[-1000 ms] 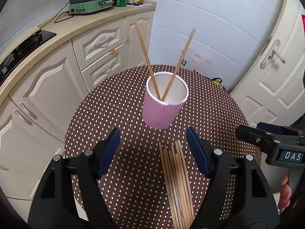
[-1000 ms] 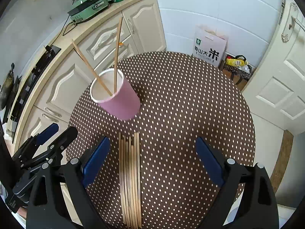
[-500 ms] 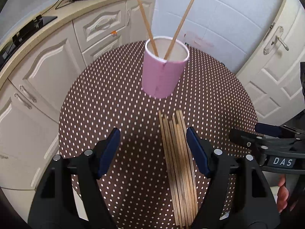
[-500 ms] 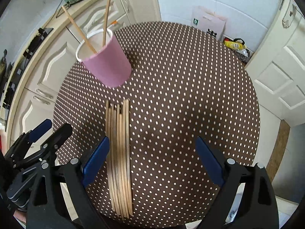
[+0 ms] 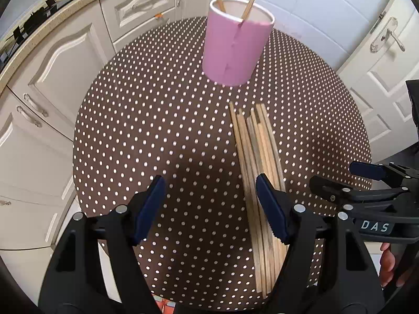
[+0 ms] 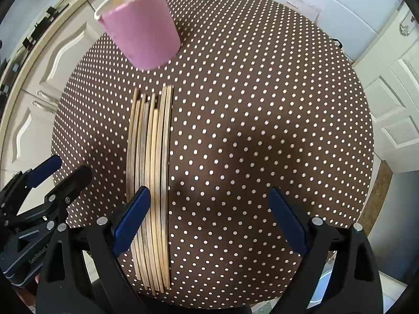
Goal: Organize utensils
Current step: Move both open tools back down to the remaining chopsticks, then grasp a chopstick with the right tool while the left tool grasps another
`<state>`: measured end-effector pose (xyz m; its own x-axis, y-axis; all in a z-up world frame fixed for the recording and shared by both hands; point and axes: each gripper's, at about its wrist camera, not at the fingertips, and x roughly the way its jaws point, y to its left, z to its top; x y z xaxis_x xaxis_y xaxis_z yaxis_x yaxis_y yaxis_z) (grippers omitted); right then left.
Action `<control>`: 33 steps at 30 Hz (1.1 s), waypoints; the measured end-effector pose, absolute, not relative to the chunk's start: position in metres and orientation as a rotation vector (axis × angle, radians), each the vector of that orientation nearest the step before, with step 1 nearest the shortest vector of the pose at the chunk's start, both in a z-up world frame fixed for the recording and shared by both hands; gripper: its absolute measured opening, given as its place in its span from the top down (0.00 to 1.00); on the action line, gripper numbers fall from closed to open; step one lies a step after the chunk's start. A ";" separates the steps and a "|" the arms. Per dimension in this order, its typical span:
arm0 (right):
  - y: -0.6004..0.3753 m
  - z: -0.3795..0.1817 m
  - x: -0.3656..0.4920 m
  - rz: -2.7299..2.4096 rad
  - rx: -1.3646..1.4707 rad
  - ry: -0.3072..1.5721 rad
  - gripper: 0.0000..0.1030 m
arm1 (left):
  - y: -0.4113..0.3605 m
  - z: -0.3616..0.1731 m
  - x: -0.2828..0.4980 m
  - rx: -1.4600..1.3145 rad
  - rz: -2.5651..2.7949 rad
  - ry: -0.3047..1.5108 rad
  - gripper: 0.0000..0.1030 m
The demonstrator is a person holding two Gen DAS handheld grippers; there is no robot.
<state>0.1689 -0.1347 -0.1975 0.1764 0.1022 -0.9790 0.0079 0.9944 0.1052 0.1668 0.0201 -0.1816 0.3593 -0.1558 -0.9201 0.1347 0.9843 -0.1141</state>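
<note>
On the round dotted surface [image 5: 157,130], toward 6 o'clock from its middle in the left wrist view: a bundle of wooden chopsticks [image 5: 262,172], lying flat and side by side, touching each other, long axis running from 12 to 6 o'clock. At 12 o'clock from the bundle, near its far tips but apart from them: a pink cup [image 5: 235,44], upright, with two chopsticks in the cup [image 5: 250,2] leaning apart against the rim, one toward 11 o'clock and one toward 1 o'clock.

Above the near part of the surface, at 6 o'clock: the left tongs [image 5: 210,206], spread wide, nothing between the blue pads, the right pad in front of the bundle's near half. At 3 o'clock, low in the same view: the right tongs [image 5: 340,180], seen from the side.

In the right wrist view: the right tongs [image 6: 209,217] wide apart as well, holding nothing, the left pad over the bundle [image 6: 150,183], the cup [image 6: 142,34] at 11 o'clock. At 9 o'clock, the left tongs [image 6: 60,172] beside the surface [image 6: 262,104].

Beyond the surface, from 9 to 12 o'clock: cream cabinets [image 5: 65,60]; at 3 o'clock, a white door [image 5: 387,65].
</note>
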 end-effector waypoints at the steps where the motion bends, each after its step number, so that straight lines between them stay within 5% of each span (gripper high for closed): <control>1: -0.133 -0.201 0.169 0.068 0.088 1.399 0.15 | 0.021 -0.184 0.167 -0.019 -0.185 1.197 0.31; 18: -0.109 -0.249 0.179 0.077 -0.011 1.465 0.15 | 0.026 -0.205 0.169 0.008 -0.183 1.280 0.31; 33: -0.114 -0.238 0.197 0.042 -0.064 1.444 0.15 | 0.023 -0.214 0.182 0.037 -0.194 1.315 0.31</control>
